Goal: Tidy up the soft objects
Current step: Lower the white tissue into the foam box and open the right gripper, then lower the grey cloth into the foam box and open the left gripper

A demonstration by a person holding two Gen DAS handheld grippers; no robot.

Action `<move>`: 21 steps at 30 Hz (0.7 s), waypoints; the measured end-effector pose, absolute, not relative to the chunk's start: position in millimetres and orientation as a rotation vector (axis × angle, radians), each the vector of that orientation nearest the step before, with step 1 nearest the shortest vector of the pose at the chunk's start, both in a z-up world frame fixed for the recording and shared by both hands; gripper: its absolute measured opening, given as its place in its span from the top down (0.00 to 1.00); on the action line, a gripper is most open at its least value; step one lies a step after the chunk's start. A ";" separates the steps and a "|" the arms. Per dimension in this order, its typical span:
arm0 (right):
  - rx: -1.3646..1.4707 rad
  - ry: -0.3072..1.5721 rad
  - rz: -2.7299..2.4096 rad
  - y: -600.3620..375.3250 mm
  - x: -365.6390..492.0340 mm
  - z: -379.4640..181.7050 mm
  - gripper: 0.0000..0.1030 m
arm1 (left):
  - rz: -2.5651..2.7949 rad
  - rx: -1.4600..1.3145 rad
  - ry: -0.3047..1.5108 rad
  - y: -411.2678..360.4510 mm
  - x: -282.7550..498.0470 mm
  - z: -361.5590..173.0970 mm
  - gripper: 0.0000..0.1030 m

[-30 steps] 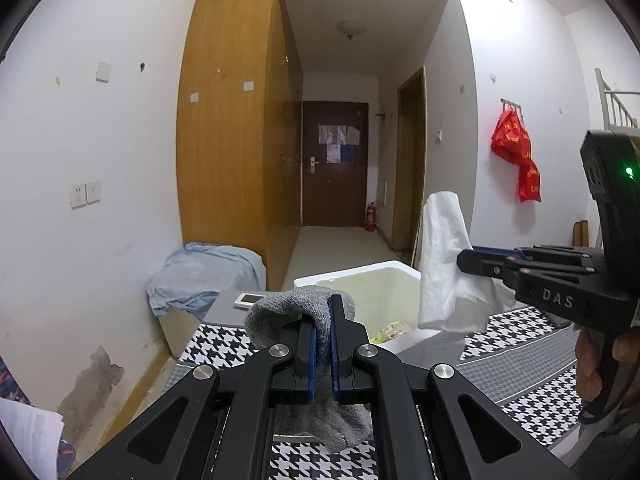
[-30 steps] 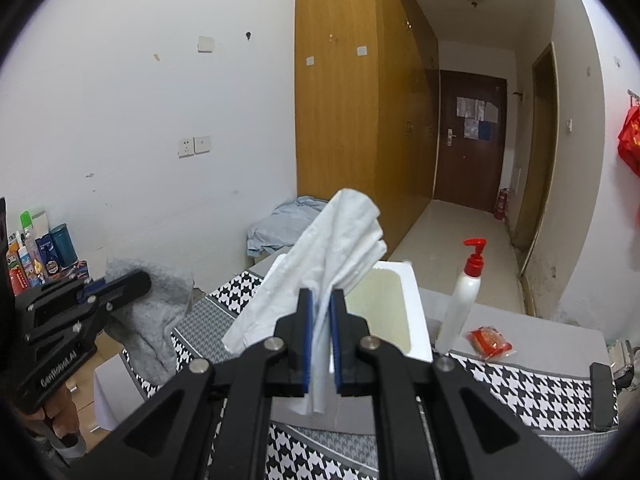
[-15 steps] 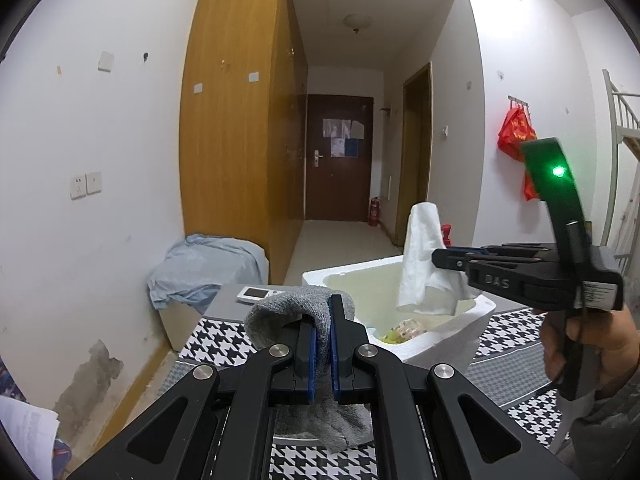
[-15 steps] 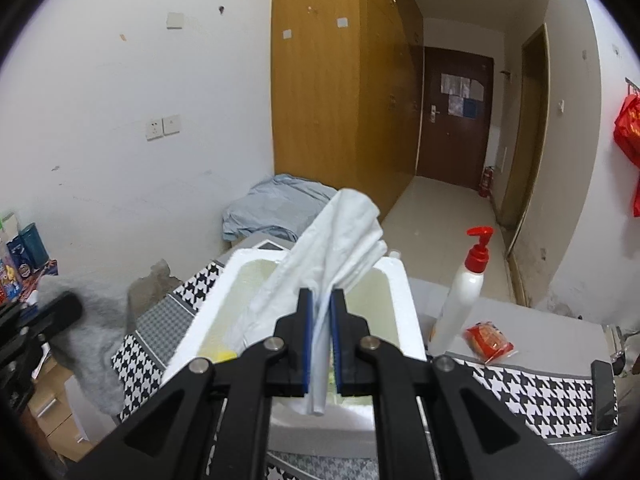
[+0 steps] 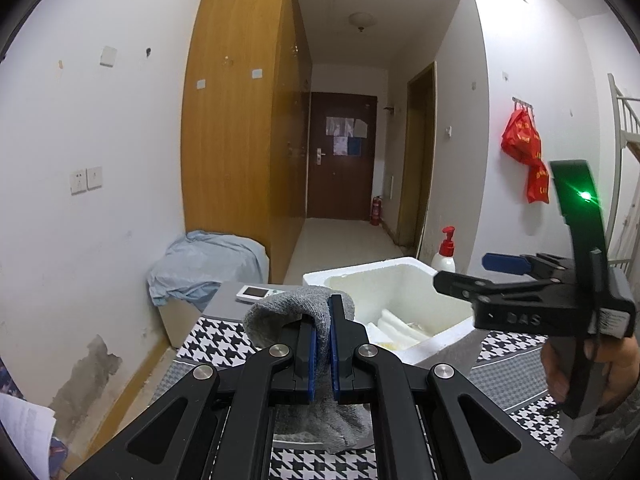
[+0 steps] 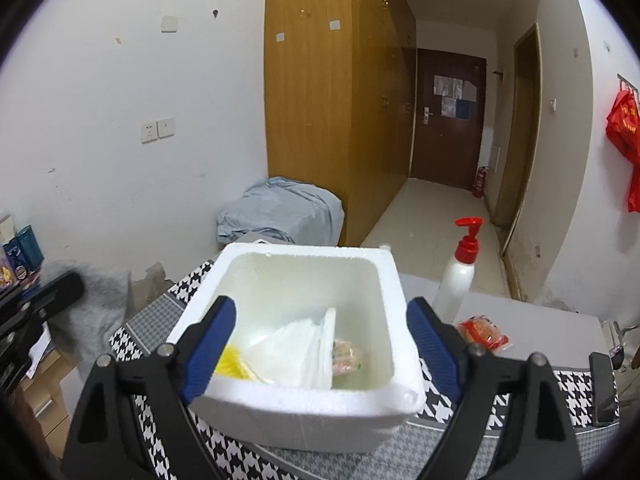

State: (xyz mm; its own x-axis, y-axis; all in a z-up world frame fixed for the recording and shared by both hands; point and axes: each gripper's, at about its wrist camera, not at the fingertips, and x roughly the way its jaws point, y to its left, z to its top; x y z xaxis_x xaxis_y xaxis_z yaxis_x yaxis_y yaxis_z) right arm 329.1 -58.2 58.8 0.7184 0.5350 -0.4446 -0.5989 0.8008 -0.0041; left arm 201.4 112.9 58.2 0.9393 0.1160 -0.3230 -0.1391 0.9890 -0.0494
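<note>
The left gripper [image 5: 323,344] pinches a grey sock [image 5: 296,312] beside a white foam box [image 6: 304,400]. The right gripper [image 6: 320,344] hangs wide apart, holding nothing, above the box, where a white cloth [image 6: 296,352] lies inside.

One white foam box [image 6: 304,404] stands on the houndstooth cloth [image 6: 576,394]. Inside it lie one white cloth [image 6: 296,350], one yellow item [image 6: 230,364] and one pinkish packet [image 6: 346,356]. There is one grey sock [image 5: 296,306], one pump bottle [image 6: 458,276] with a red top, one red snack packet [image 6: 482,332], one white phone [image 5: 258,293], and two grippers [image 6: 320,344] [image 5: 322,344].
</note>
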 end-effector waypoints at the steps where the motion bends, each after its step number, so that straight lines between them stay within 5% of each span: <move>1: -0.149 0.440 0.625 -62.3 327.2 58.6 0.13 | 0.128 -0.073 0.325 112.9 201.6 58.4 0.95; 21: -0.042 0.393 0.539 -142.2 297.7 58.6 0.09 | 0.035 -0.040 0.312 77.7 233.2 73.3 0.95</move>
